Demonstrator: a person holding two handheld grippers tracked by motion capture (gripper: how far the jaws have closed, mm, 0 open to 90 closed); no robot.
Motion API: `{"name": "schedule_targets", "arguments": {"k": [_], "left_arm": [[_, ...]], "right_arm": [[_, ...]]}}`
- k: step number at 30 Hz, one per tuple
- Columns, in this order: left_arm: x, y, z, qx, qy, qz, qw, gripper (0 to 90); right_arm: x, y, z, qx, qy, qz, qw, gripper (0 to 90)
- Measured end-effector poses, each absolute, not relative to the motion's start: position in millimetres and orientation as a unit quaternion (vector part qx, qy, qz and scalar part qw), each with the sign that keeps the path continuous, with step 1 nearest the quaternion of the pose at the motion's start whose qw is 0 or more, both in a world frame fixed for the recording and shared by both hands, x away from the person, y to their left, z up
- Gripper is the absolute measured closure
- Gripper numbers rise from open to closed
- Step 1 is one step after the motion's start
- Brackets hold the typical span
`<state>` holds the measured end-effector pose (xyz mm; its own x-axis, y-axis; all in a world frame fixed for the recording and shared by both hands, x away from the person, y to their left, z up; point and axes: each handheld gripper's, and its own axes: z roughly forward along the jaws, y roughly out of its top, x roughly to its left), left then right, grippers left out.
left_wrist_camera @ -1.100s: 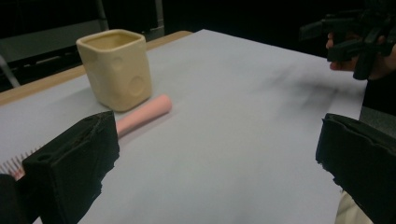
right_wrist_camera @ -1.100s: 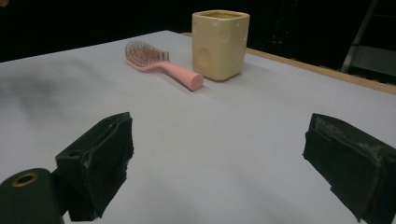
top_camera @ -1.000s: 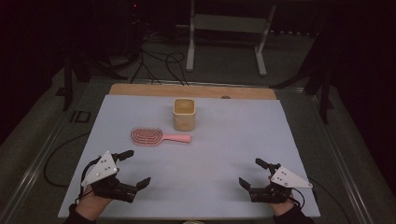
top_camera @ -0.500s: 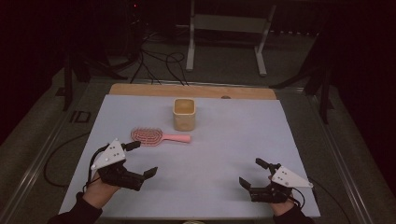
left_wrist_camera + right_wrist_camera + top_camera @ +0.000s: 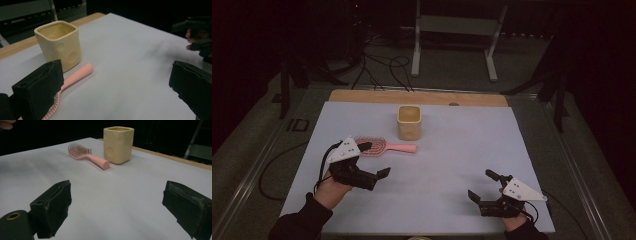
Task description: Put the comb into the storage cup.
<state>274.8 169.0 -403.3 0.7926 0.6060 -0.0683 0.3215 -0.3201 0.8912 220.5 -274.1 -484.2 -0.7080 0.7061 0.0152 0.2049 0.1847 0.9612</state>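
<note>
I am moving the left gripper (image 5: 373, 161) forward from the near edge, jaws spread wide, so the pink hairbrush (image 5: 384, 147) is now lying just ahead of it, beside the yellow cup (image 5: 409, 122); a grasp looks close. The right gripper (image 5: 486, 187) is resting open, well apart. The left gripper view is showing the brush's bristles by its left jaw, hidden from above.

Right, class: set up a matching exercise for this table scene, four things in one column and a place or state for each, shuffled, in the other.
1. brush
2. cup
3. left gripper
4. right gripper

a. stands upright, mouth up
b. open, at the table's near right edge
c. lies flat, bristles up
d. open, beside the brush head

Pairs: 1-c, 2-a, 3-d, 4-b
</note>
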Motion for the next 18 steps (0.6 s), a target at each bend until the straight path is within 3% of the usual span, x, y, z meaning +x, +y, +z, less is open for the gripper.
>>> {"name": "schedule_targets", "arguments": {"k": [11, 18], "left_arm": [[301.8, 151.2, -399.3, 0.802, 0.305, 0.150, 0.491, 0.3], [317.5, 143.3, -403.2, 0.806, 0.317, 0.140, 0.480, 5.8]], "right_arm": [[220.8, -274.5, -484.2, 0.309, 0.736, 0.559, 0.225, 8.1], [221.9, -275.1, -484.9, 0.310, 0.736, 0.560, 0.222, 8.2]]}}
